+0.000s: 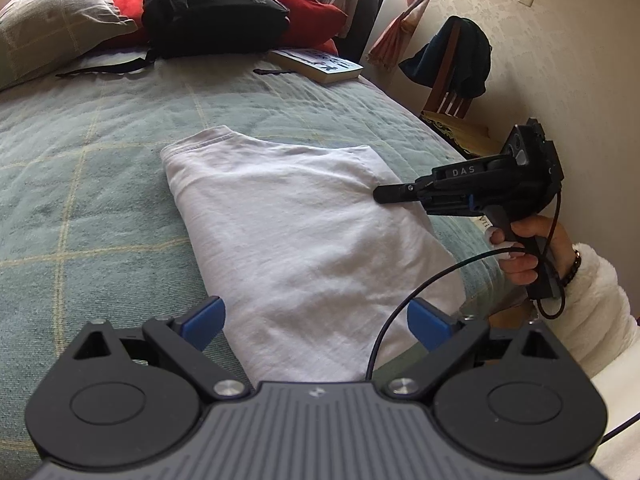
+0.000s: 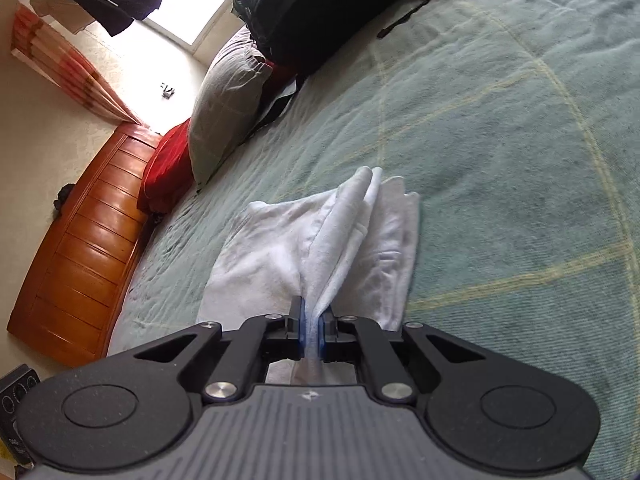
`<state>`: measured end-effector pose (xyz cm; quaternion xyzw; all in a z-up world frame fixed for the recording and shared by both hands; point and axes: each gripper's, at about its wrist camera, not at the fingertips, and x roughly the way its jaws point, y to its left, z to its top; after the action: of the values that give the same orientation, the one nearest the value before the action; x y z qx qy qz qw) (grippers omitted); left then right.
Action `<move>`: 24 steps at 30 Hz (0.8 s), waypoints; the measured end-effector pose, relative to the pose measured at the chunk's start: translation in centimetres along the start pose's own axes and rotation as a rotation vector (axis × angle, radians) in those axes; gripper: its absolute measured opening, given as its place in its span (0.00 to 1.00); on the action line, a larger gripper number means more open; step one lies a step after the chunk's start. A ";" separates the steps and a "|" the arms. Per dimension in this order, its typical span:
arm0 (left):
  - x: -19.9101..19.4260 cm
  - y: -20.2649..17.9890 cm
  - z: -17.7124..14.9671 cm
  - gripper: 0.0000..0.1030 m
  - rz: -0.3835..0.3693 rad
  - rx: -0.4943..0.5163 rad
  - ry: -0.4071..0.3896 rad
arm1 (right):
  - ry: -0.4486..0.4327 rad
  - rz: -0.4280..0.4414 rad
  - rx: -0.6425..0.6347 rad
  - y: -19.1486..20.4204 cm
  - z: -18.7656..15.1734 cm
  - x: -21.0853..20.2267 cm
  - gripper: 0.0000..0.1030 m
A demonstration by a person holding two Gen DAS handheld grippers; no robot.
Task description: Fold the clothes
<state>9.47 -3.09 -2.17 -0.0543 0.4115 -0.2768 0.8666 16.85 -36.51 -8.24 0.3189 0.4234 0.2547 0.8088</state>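
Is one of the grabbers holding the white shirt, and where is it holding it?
Yes. The right gripper is shut on the white shirt, pinching a bunch of cloth at its side edge. The left gripper is open and holds nothing.

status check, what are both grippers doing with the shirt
Left gripper open, hovering over near end of shirt. Right gripper shut on shirt's side edge. Backpack and book far up the bed, not in the way.
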 end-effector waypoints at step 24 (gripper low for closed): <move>1.7 -3.5 -5.9 0.96 0.447 0.398 0.003 | 0.000 0.027 -0.213 6.0 -5.0 -3.8 0.85</move>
<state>4.39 -6.19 -6.11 0.2089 0.3521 -0.1546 0.8992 9.83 -33.62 -4.04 0.2365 0.3898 0.3091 0.8346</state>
